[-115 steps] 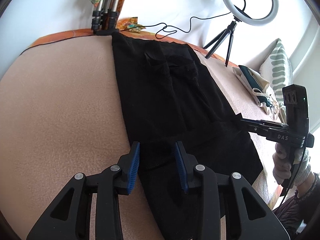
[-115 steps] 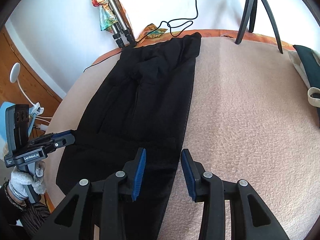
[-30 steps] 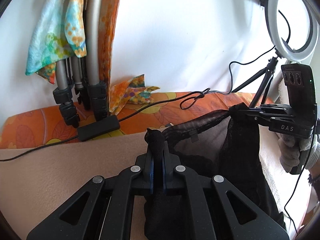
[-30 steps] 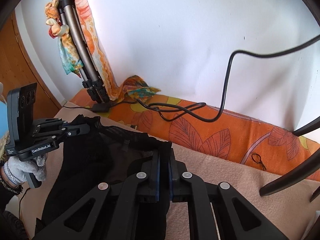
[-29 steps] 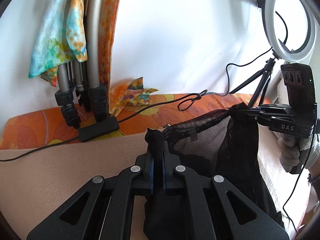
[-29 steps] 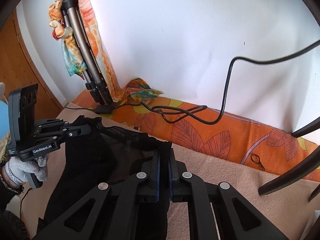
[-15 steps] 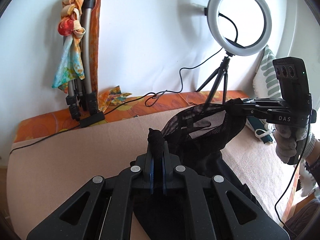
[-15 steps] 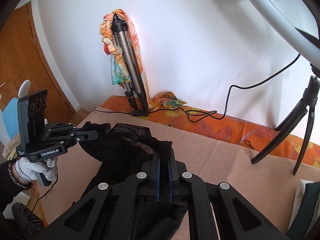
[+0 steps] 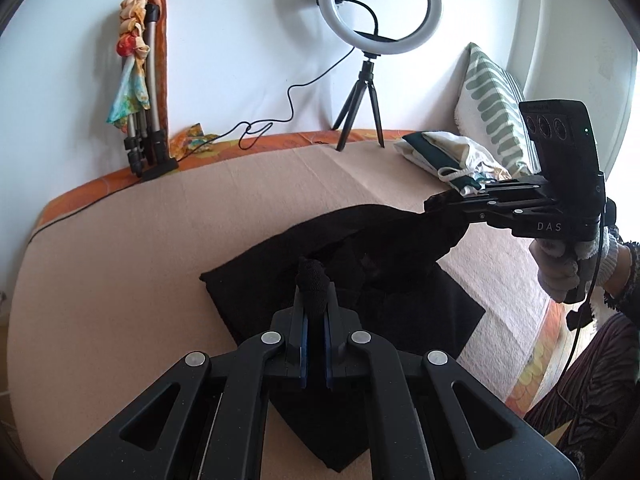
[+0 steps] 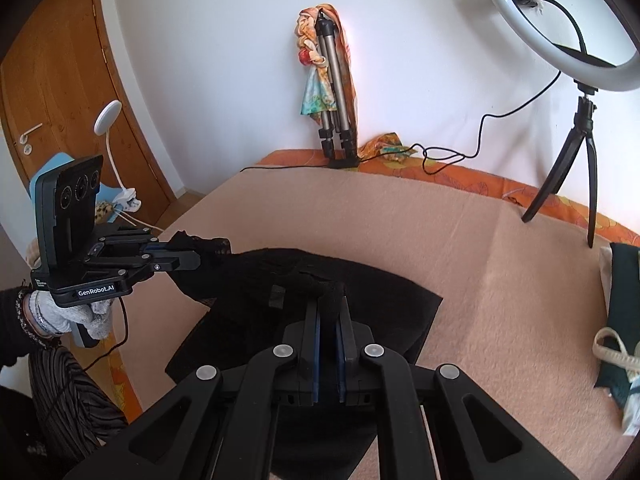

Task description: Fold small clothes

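- We hold the left gripper (image 9: pixel 314 308) with its jaws closed tight on a bunched corner of the black garment (image 9: pixel 360 280); a knob of the cloth pokes up just past the jaw tips.
- Ahead of and below those jaws the garment lies on the beige blanket (image 9: pixel 140 260) of the bed, its upper layer lifted and doubled over the lower one.
- To the right of the left jaws, our right gripper (image 9: pixel 440 202) pinches the garment's other corner, and the edge hangs between the two grips.
- In the right wrist view the right gripper (image 10: pixel 328 312) has its jaws clamped flat on the dark cloth, with nothing of a gap showing.
- Left of the right jaws, the left gripper (image 10: pixel 188 258) sits in a gloved hand (image 10: pixel 72 316).
- Well beyond both jaws, a folded tripod (image 9: pixel 148 92) leans at the wall and a ring light (image 9: pixel 380 8) stands to its right.
- Right of the right jaws lies a heap of light and dark-green clothes (image 9: pixel 444 152).
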`<state>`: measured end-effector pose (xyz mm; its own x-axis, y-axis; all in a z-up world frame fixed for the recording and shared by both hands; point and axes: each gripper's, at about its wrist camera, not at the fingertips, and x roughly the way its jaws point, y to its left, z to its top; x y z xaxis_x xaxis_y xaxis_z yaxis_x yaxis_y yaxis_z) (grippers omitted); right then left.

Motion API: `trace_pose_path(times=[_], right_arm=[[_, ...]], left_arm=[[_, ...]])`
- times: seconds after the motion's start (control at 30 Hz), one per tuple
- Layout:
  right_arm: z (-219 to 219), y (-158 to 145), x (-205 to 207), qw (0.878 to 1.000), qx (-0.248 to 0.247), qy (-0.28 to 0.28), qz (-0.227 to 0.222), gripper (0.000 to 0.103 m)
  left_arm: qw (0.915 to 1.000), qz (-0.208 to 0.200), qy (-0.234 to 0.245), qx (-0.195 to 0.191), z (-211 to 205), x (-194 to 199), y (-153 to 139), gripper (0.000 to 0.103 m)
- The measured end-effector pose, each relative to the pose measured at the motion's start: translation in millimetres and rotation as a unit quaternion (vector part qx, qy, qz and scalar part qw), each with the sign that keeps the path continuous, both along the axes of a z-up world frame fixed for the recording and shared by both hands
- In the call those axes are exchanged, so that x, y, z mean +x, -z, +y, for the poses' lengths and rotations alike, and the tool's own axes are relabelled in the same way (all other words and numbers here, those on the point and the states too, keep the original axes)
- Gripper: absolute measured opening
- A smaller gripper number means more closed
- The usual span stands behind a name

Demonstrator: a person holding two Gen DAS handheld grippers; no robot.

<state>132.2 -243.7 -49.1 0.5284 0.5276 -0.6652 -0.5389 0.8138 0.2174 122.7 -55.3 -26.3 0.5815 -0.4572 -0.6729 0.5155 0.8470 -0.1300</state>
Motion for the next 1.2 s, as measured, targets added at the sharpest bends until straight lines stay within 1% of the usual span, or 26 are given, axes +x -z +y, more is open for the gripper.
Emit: trace_pose_path(times=[0.13,0.23,0.3,0.37,0.43,0.47,0.5,0.53,0.57,0.6,0.63,0.67,0.7,0.73,0.77,0.83,0.9,0.97,1.03,1.07,1.17,1.2], right_arm=[[-2,20,-22,1.000,-0.011,0.011,0.003,0.004],[-5,30,-36,1.000,-0.017,0.019,0.000,0.004],[-8,32,-44,0.999,-0.022,0.022,-0.007,0.005],[-12,33,-50,0.999,-0.035,0.029,-0.012,0.008],[-16,32,-59,0.998,-0.044,0.034,-0.014,0.010],[-18,30,-63,0.998,-0.049,0.034,-0.016,0.011],[-22,29,-69,0.998,-0.051,0.036,-0.017,0.016],[-26,27,-74,0.998,-0.047,0.040,-0.016,0.019],[-31,26,-79,0.998,-0.038,0.047,-0.013,0.024],[-35,24,-84,0.998,-0.026,0.052,-0.009,0.027],[-40,23,-88,0.998,-0.013,0.056,-0.004,0.027],[-44,21,-90,0.998,0.001,0.062,0.004,0.027],[-48,21,-90,0.997,0.017,0.069,0.017,0.032],[-50,23,-90,0.996,0.033,0.077,0.031,0.034],[-52,26,-88,0.994,0.045,0.085,0.045,0.039],[-53,36,-80,0.989,0.061,0.105,0.081,0.041],[-55,51,-72,0.980,0.079,0.125,0.130,0.044],[-60,64,-67,0.971,0.109,0.134,0.166,0.044],[-61,70,-66,0.964,0.134,0.134,0.185,0.043],[-62,71,-65,0.963,0.140,0.132,0.188,0.043],[-61,71,-68,0.962,0.138,0.134,0.192,0.043],[-63,71,-70,0.960,0.148,0.134,0.197,0.043]], left_arm=[[0.9999,0.006,-0.002,0.009,1,-17,12,0.005],[0.9998,-0.004,0.000,0.019,3,-28,14,0.006],[0.9996,-0.004,0.006,0.026,3,-36,15,0.006],[0.9992,0.001,0.019,0.034,3,-45,16,0.009],[0.9985,0.002,0.029,0.046,4,-56,17,0.009],[0.9983,0.002,0.034,0.048,5,-62,16,0.013],[0.9982,0.001,0.034,0.050,8,-68,14,0.018],[0.9982,-0.002,0.030,0.051,11,-74,12,0.028],[0.9984,-0.006,0.031,0.048,15,-80,9,0.029],[0.9982,-0.007,0.032,0.050,18,-84,7,0.029],[0.9981,-0.009,0.033,0.052,21,-88,5,0.029],[0.9980,-0.009,0.032,0.054,24,-91,3,0.033],[0.9981,-0.007,0.029,0.054,27,-91,3,0.037],[0.9984,-0.002,0.022,0.052,30,-89,4,0.042],[0.9989,0.006,0.013,0.044,33,-85,6,0.042],[0.9992,0.035,-0.005,0.018,37,-74,11,0.042],[0.9976,0.067,-0.020,-0.004,39,-64,19,0.042],[0.9954,0.089,-0.025,-0.025,38,-59,27,0.042],[0.9934,0.108,-0.023,-0.031,33,-57,37,0.042],[0.9917,0.123,-0.023,-0.031,31,-56,43,0.042],[0.9857,0.160,-0.028,-0.045,28,-57,58,0.042],[0.9847,0.164,-0.029,-0.050,28,-58,60,0.042]])
